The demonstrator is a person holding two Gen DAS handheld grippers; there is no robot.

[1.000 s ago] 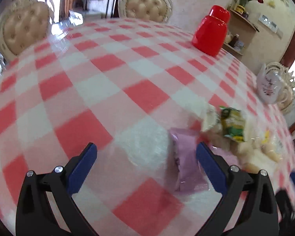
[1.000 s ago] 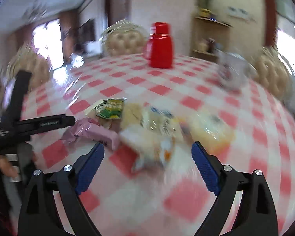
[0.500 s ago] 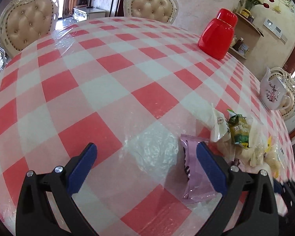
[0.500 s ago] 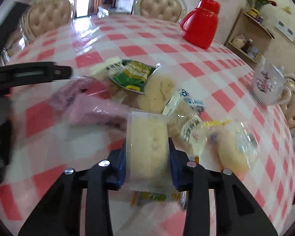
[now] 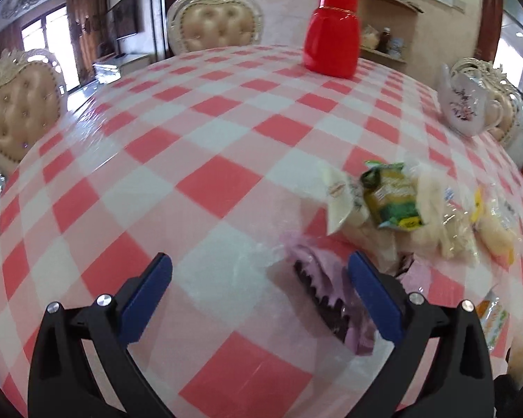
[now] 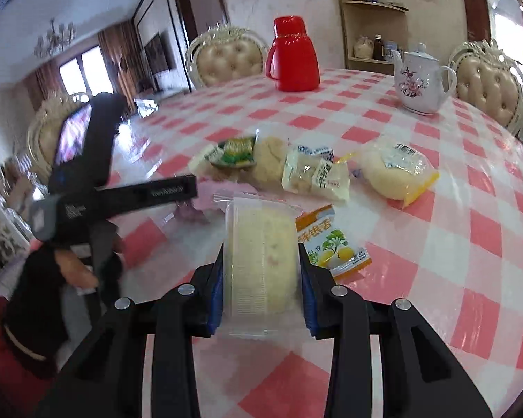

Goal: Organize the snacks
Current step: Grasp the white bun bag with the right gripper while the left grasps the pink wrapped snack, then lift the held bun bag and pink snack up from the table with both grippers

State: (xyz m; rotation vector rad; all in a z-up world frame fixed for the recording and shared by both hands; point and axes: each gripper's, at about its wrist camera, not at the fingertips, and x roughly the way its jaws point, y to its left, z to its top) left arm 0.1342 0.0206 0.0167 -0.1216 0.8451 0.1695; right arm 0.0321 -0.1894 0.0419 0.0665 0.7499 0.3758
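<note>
My right gripper is shut on a clear-wrapped pale cake and holds it above the checked table. Behind it lie an orange-edged packet, a green packet, wrapped white snacks and a round bun in a yellow-edged bag. My left gripper is open over the table; a purple packet lies just inside its right finger. The green packet and pale snacks lie to the right. The left gripper also shows in the right wrist view.
A red jug stands at the far side of the table and a white flowered teapot at the far right. Padded chairs ring the table. A corner shelf stands behind.
My right gripper closed on the wrapped cake and lifted it off the pile. My left gripper shifted so the purple packet sits by its right finger.
</note>
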